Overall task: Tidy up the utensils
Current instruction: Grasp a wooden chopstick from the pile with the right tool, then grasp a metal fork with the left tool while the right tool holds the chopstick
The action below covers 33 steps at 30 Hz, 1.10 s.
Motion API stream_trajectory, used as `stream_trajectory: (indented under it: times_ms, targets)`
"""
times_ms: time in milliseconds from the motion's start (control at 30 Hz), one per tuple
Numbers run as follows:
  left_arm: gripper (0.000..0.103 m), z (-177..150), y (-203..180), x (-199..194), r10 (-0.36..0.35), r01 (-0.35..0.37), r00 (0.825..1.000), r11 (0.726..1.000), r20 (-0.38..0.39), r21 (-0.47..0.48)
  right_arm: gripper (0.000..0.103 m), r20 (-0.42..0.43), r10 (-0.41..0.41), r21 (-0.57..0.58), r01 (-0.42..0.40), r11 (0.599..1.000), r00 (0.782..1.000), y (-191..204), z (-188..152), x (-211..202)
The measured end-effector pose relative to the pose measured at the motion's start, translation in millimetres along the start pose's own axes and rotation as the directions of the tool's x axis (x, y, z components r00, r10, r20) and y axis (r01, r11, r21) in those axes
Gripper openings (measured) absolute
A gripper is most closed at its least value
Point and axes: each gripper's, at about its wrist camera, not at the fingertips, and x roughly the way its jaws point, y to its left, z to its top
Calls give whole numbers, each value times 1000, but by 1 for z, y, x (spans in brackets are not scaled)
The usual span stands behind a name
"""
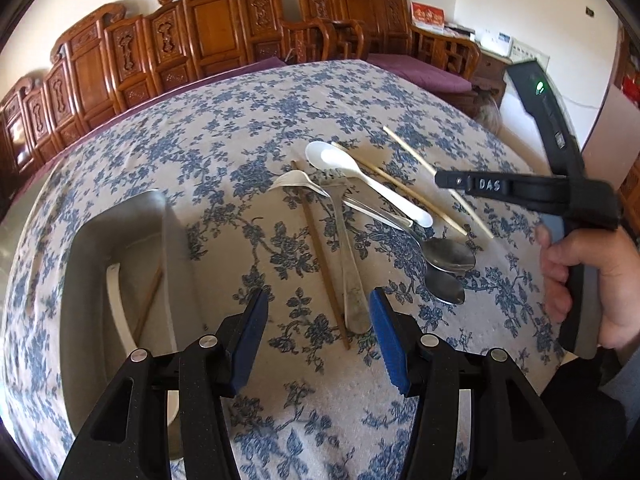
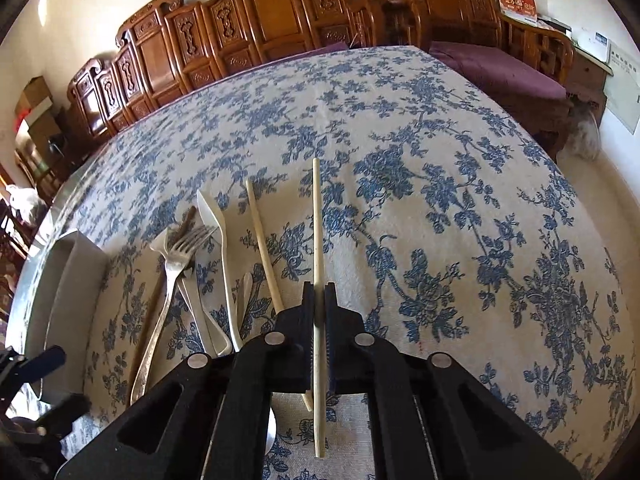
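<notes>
Roughly early: tray (image 1: 120,232) holds approx. two items, right claw (image 2: 319,320) clamps a chopstick (image 2: 317,220), left claw (image 1: 318,312) wide open, empty; remaining utensils (image 1: 352,216) on bench.

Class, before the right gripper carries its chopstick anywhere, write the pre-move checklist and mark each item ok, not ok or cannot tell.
1. Right gripper shut on the pale chopstick: ok.
2. Chopstick lifted off the tablecloth: cannot tell.
3. Second pale chopstick apart from the held one: ok.
4. Left gripper open, holding nothing: ok.
5. Metal tray has room; it holds a white spoon and a brown chopstick: ok.
6. Remaining pile untangled: not ok, the fork lies crossed with spoons.
</notes>
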Motion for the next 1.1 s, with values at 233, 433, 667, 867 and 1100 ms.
stream_trajectory:
  times_ms: [233,433,667,867,1100]
  targets:
    - [41,24,-15,31,-33,33,999,999,-31,16,6,15,31,31,-32,999,999,-11,1,-5]
    - [23,43,-19,59,-43,44,997,999,-61,20,6,17,57,55,-57,997,998,-17,2,-4]
    - [18,52,-18,84,-29,30,995,1000,-93,5,6,14,75,67,-76,995,997,-20,2,-2]
    - [18,52,-16,90,-33,31,994,999,-106,-16,6,14,85,62,-86,994,996,-17,3,-2]
    - [6,47,-13,86,-24,23,994,1000,-104,-8,6,16,87,55,-88,995,996,-14,3,-2]
